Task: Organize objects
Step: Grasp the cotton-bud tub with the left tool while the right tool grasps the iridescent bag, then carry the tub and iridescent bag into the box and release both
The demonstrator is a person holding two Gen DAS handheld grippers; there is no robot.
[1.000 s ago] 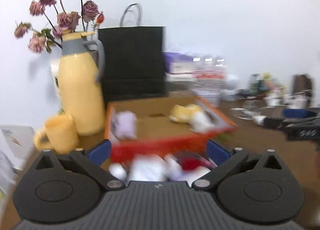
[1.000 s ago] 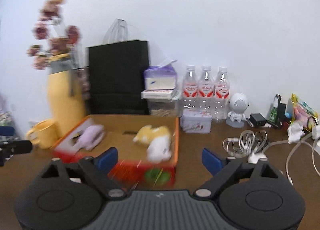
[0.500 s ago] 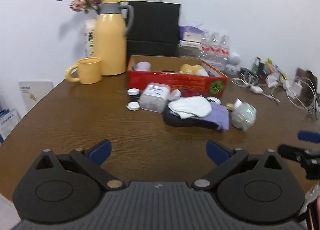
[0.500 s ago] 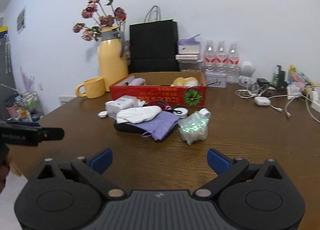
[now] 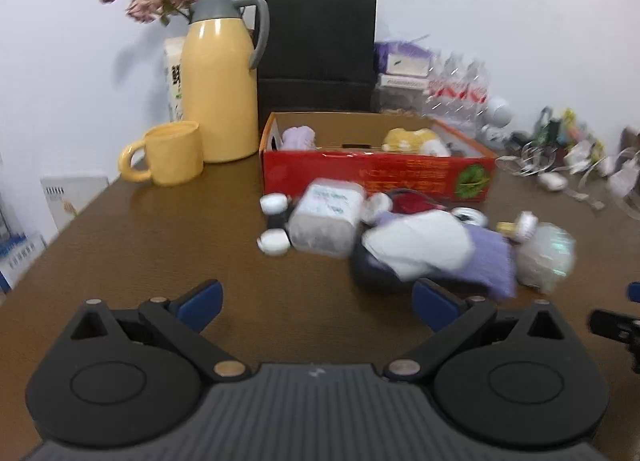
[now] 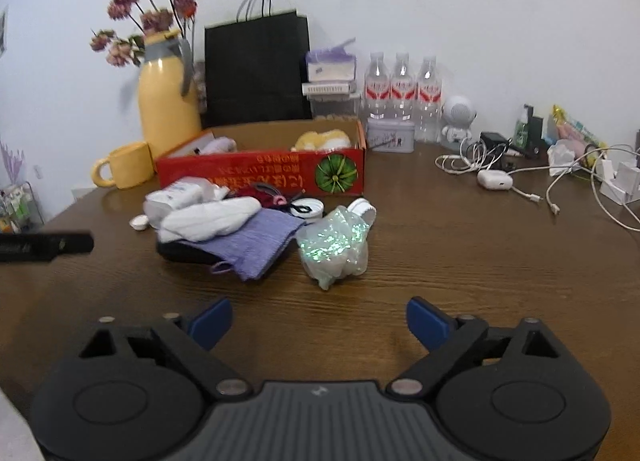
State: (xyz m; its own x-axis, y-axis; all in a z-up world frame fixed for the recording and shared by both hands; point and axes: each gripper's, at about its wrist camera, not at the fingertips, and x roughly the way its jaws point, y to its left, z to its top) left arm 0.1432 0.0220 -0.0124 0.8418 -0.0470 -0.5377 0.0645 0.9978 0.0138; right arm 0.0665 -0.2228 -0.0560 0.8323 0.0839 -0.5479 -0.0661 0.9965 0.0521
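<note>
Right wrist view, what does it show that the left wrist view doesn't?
Only the right wrist view shows the small tin beside the water bottles and the white adapters at the table's edge. Only the left wrist view shows the white carton behind the yellow jug. Both show the red box, yellow mug and black bag.

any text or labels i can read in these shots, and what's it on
Nothing reads clearly enough to quote.
Red box: yellow print on the front wall, upside down and blurred.
Water bottles: red labels, too small.
Carton behind the yellow jug: dark characters, blurred.
Clear plastic container: label smeared.
</note>
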